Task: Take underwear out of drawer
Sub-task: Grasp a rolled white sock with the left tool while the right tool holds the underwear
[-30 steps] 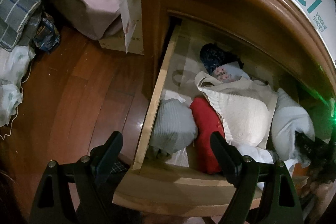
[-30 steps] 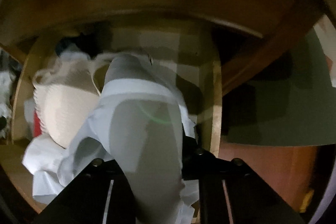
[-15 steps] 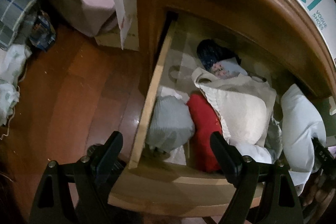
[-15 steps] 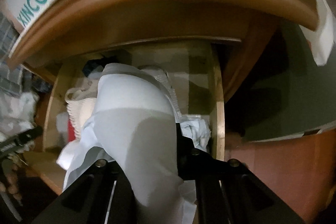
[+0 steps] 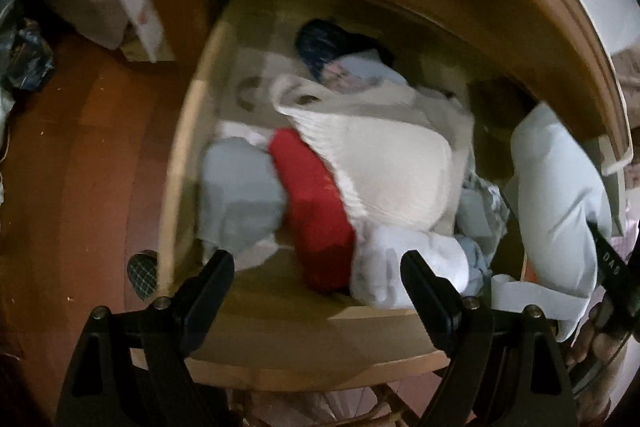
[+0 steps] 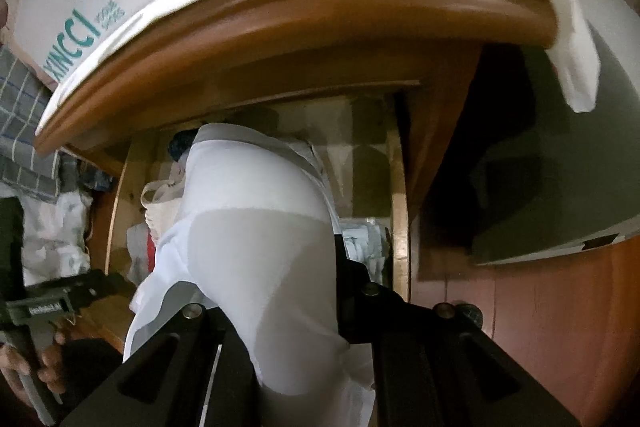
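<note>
My right gripper (image 6: 276, 307) is shut on pale white underwear (image 6: 256, 219), which bulges up between its fingers and hangs above the open wooden drawer (image 6: 398, 211). The left wrist view shows the same underwear (image 5: 556, 195) lifted at the drawer's right end, with the right gripper (image 5: 612, 267) partly in sight there. My left gripper (image 5: 316, 275) stands open over the drawer's front edge (image 5: 280, 339), holding nothing. Inside the drawer lie a cream ribbed garment (image 5: 392, 167), a red piece (image 5: 316, 207), a grey-blue bundle (image 5: 240, 195) and a dark blue one (image 5: 324, 47).
The nightstand's rounded wooden top (image 6: 300, 23) overhangs the drawer, with a white shoe box (image 6: 88, 27) on it. Wooden floor (image 5: 80, 167) lies to the left with clothes and a bag (image 5: 24, 59) at its edge. A grey surface (image 6: 560, 187) stands right of the nightstand.
The right gripper has risen and drawn back with the white underwear, lifting it clear of the drawer. The left gripper has shifted right, over the drawer's front.
</note>
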Tool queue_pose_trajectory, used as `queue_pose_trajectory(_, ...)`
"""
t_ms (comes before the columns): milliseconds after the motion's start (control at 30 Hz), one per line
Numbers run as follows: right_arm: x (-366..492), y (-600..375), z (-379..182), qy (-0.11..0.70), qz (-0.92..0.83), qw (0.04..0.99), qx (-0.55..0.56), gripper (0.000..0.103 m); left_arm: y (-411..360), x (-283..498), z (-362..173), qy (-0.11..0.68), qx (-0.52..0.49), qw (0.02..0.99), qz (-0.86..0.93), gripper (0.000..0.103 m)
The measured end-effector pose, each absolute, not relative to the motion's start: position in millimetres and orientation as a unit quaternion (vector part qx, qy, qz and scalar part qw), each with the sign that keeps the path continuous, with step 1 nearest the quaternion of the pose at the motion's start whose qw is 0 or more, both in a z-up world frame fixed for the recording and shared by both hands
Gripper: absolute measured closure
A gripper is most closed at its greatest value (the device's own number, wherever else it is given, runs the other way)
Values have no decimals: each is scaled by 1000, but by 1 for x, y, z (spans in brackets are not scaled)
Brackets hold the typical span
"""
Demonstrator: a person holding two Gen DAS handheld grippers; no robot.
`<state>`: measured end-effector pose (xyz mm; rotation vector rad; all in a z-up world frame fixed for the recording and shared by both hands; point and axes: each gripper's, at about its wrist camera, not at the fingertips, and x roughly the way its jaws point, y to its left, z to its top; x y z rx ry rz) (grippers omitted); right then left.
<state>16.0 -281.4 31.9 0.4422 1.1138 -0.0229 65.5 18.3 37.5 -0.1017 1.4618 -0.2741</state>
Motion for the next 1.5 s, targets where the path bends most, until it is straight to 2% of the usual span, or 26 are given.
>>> queue_pose_trajectory(167,11,-289,34,518,-13,827,219,94,-8,63,34,679,-23,720,-140,15)
queue_pose_trajectory(533,9,-292,34,510,-10,826,240,94,-40,69,4,712,-49,686,-139,16)
queue_pose_trajectory(567,9,-291,33,512,-9,825,241,94,-39,68,2,713,-56,685,-137,19)
queue_pose_trajectory(633,9,-292,33,513,-8,823,243,94,-39,68,0,713,-75,681,-145,36)
queue_pose_trajectory(767,11,-284,31,516,3,824,234,93,-37,67,3,706,-79,691,-132,56)
queue_pose_trajectory(900,12,-283,30,518,7,824,231,93,-32,64,9,699,-95,696,-133,64)
queue_pose_trajectory(1267,19,-279,26,525,15,823,216,93,-25,43,56,652,-88,739,-147,66)
queue_pose_trajectory(1500,20,-268,24,532,-1,829,171,93,-11,32,103,595,-37,791,-139,66)
